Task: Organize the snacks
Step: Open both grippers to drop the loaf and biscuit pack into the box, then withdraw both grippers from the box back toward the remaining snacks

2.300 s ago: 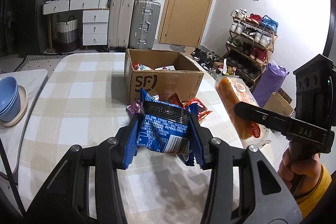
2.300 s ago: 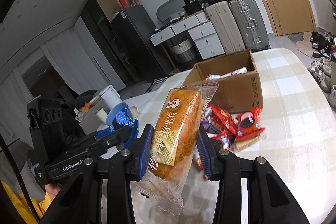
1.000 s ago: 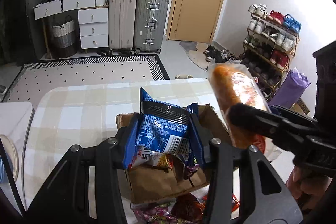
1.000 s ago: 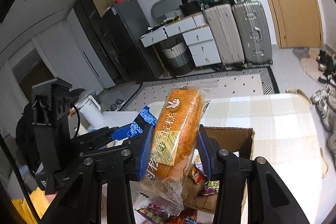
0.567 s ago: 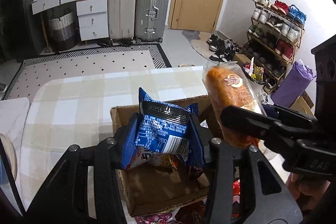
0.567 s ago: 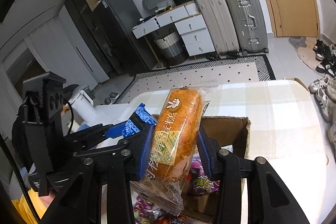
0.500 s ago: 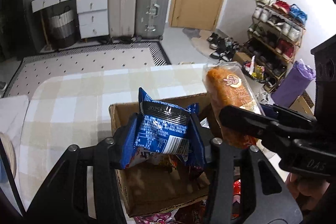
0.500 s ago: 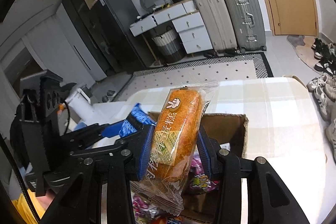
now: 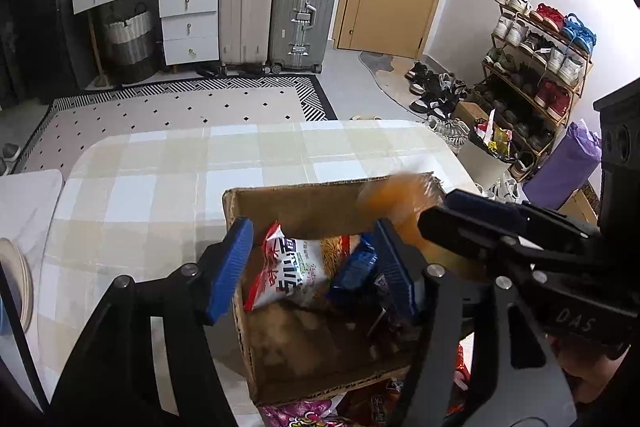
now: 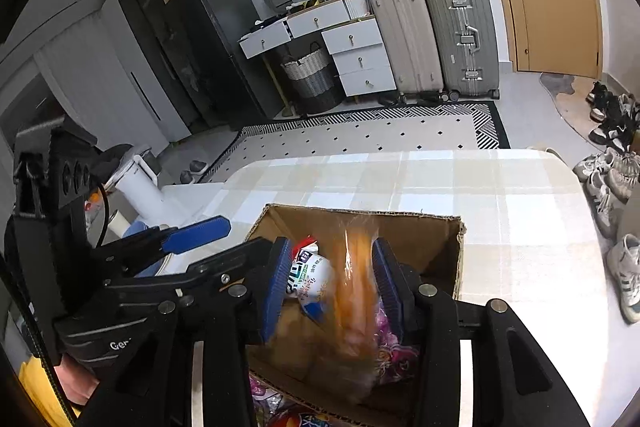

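sitting near the counter (image 9: 160, 163) front edge: cardboard box (image 9: 296, 201). both tongs just opened. cake pack (image 10: 358, 291), blurred, loose between right tongs (image 10: 332, 283). blue packet (image 9: 354, 269) in box, clear of left tongs (image 9: 316, 265).

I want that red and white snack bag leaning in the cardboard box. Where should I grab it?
Probably pinch the red and white snack bag by its crimped top edge, coming straight down from above. It leans tilted with that end up, and the cardboard box walls block the sides.
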Demonstrator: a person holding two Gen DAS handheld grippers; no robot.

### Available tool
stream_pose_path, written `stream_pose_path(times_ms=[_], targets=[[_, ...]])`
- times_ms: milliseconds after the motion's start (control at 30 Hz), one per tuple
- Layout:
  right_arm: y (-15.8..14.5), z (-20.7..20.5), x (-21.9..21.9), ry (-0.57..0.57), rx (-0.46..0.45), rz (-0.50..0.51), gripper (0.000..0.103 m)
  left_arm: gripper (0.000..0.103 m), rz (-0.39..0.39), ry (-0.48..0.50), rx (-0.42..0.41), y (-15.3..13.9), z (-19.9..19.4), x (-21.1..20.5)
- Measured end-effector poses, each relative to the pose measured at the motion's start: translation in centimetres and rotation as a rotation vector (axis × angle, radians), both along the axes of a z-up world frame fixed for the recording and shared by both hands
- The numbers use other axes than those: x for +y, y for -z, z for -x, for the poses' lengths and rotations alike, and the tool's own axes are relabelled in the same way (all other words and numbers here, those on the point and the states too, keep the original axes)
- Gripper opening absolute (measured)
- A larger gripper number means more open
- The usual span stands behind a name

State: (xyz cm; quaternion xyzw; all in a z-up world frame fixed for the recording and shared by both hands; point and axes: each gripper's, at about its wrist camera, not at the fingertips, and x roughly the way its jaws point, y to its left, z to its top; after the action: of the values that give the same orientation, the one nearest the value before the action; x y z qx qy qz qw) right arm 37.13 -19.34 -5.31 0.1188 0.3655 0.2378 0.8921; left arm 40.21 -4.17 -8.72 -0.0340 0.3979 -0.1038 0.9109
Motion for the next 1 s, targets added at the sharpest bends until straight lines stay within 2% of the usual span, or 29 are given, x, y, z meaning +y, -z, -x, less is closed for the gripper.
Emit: stream_pose_path(times_ms=[133, 233, 367, 633, 700, 733, 767, 900, 1000], targets=[[-0.6, 0.3, -0.2, 0.008, -0.010, 0.008, 0.046, 0.061, -0.014, -0.003, -0.003, -0.1, 2.2, 0.0], [-1.4, 0.8, -0.3, 0.009, -0.023, 0.011, 0.046, 0.062, 0.039, -0.005, 0.000, -0.2, 3.6, 0.6], [-2.8, 2.4, -0.7, 0.020, -0.047, 0.005, 0.049, 0.063, 0.029, -0.014, -0.017, -0.4, 5.4, 1.2], [-6.5, 6.4, -1.1, 0.025, -0.115, -0.003, 0.051, 0.068, 0.052, -0.031, -0.058, -2.8, 10.0, 2.5], [-7.4, 7.7, -1.2, 0.025, -0.134, -0.008, 0.061, 0.069, 0.041, -0.030, -0.088, -3.9, 11.7, 2.5], [-7.8, 8.4, -1.2, 0.028, -0.148, -0.009, 0.073, 0.071, 0.038, -0.029, -0.100, -4.4, 12.6, 2.5], [-8.3, 9.2, -1.2, 0.028, -0.167, -0.009, 0.076, 0.075, 0.035, -0.030, -0.113, -4.9, 13.4, 2.6], [-10.6, 12.6, -1.2, 0.018, -0.235, 0.018, 0.076, 0.079, 0.031, -0.028, -0.183, -7.7, 17.2, 2.4], [-12.2, 15.3, -1.4, 0.021, -0.281, 0.009, 0.085, 0.080, 0.021, -0.022, -0.228, -9.7, 20.0, 2.2]])
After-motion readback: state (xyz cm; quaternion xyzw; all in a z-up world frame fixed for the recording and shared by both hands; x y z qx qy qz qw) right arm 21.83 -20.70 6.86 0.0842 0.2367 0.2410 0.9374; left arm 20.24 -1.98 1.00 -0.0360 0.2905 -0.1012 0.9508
